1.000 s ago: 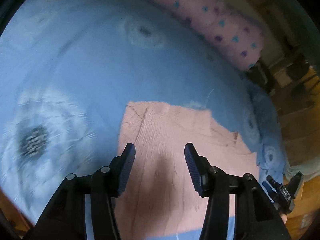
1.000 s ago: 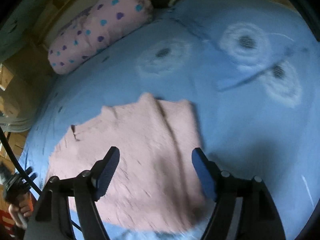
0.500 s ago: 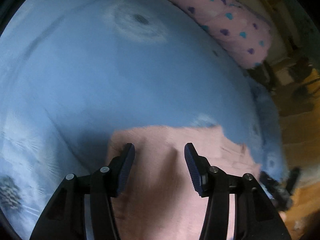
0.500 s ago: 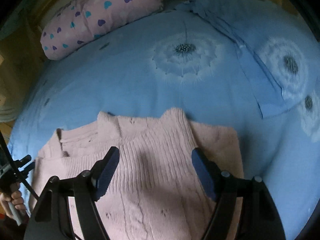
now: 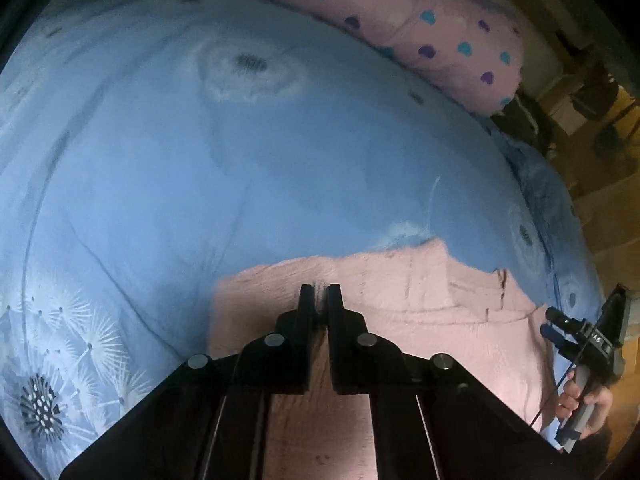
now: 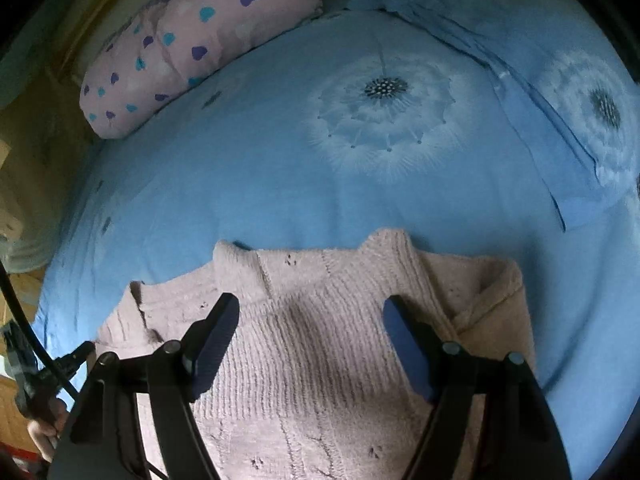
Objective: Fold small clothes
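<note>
A small pink knitted sweater [image 5: 420, 308] lies flat on a blue bedsheet [image 5: 240, 184] with white dandelion prints. My left gripper [image 5: 320, 294] is shut, its tips pinching the sweater's fabric near its far left edge. In the right wrist view the sweater [image 6: 320, 344] lies with its collar toward the far side. My right gripper [image 6: 310, 316] is open and hovers just above the sweater's chest below the collar. The right gripper also shows in the left wrist view [image 5: 584, 344] at the sweater's right side.
A pink pillow with blue and purple hearts [image 5: 420, 28] lies at the far edge of the bed, also in the right wrist view [image 6: 188, 40]. A folded blue pillowcase or sheet fold [image 6: 540, 92] lies far right. Wooden floor and furniture [image 5: 600, 160] lie beyond the bed's right edge.
My left gripper has closed from open onto the sweater's fabric. My right gripper has stayed open, settling over the sweater's chest.
</note>
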`<state>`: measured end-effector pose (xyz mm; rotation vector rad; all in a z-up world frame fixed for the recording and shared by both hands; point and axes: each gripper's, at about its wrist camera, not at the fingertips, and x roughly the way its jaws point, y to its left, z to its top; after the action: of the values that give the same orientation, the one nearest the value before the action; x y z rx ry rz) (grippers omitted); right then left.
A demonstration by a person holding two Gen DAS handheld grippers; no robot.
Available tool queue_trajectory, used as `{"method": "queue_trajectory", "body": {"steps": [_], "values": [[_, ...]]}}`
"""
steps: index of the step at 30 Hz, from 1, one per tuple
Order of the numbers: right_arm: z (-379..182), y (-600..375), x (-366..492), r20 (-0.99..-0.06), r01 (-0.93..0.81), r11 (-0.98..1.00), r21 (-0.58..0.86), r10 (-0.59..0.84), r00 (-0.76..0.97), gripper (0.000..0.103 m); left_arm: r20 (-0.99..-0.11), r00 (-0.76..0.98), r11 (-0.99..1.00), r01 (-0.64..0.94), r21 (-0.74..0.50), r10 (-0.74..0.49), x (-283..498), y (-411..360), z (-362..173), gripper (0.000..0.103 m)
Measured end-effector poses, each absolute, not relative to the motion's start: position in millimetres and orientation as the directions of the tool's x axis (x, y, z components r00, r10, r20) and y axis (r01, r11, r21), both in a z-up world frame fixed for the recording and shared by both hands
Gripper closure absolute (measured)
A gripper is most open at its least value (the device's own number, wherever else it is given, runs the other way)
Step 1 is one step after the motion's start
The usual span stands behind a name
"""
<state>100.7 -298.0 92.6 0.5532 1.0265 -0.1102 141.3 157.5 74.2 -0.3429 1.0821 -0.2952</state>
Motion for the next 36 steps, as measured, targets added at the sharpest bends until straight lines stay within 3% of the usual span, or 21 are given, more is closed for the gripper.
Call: {"method": "queue_trajectory", "body": {"steps": [5, 11, 15, 17, 21, 27, 30, 33, 36], "values": [[94.1, -300.3, 98.0, -0.843, 0.348, 0.868, 0.354, 0.135, 0.521, 0.025, -0.831, 0.418, 0.927, 0.096, -0.363, -0.368, 141.8, 151.4, 74.4, 0.103], [93.5, -309.2, 95.9, -0.832, 0.379, 0.831, 0.407, 0.165, 0.53, 0.025, -0.827, 0.372, 0.903, 0.087, -0.422, -0.422, 146.6, 149.8, 59.7, 0.103], [93.2, -312.3, 95.9, -0.833, 0.385, 0.829, 0.406, 0.163, 0.529, 0.025, -0.747, 0.417, 0.855, 0.221, -0.47, -0.518, 128.1, 129.5, 87.6, 0.103], [93.8, -314.2, 96.0, -0.833, 0.386, 0.83, 0.403, 0.158, 0.53, 0.025, -0.658, 0.39, 0.765, 0.312, -0.564, -0.644, 104.9, 109.1, 114.7, 0.103], [94.7, -316.7, 94.9, -0.831, 0.392, 0.825, 0.408, 0.157, 0.534, 0.025, -0.597, 0.342, 0.668, 0.559, -0.492, -0.726, 45.2, 63.6, 166.4, 0.103], [94.2, -321.9, 93.5, -0.833, 0.402, 0.821, 0.406, 0.152, 0.532, 0.025, -0.5, 0.25, 0.518, 0.678, -0.521, -0.829, 4.7, 54.9, 200.3, 0.103], [92.9, -322.2, 92.5, -0.839, 0.405, 0.826, 0.393, 0.142, 0.525, 0.025, -0.532, 0.347, 0.62, 0.596, -0.511, -0.772, 21.4, 89.9, 190.6, 0.103], [91.3, -322.0, 91.2, -0.845, 0.395, 0.837, 0.379, 0.139, 0.517, 0.025, -0.602, 0.458, 0.755, 0.354, -0.553, -0.655, 59.8, 144.9, 163.7, 0.103], [90.7, -321.3, 90.3, -0.853, 0.379, 0.857, 0.349, 0.123, 0.507, 0.025, -0.622, 0.598, 0.854, 0.242, -0.461, -0.506, 71.1, 174.6, 169.0, 0.103]]}}
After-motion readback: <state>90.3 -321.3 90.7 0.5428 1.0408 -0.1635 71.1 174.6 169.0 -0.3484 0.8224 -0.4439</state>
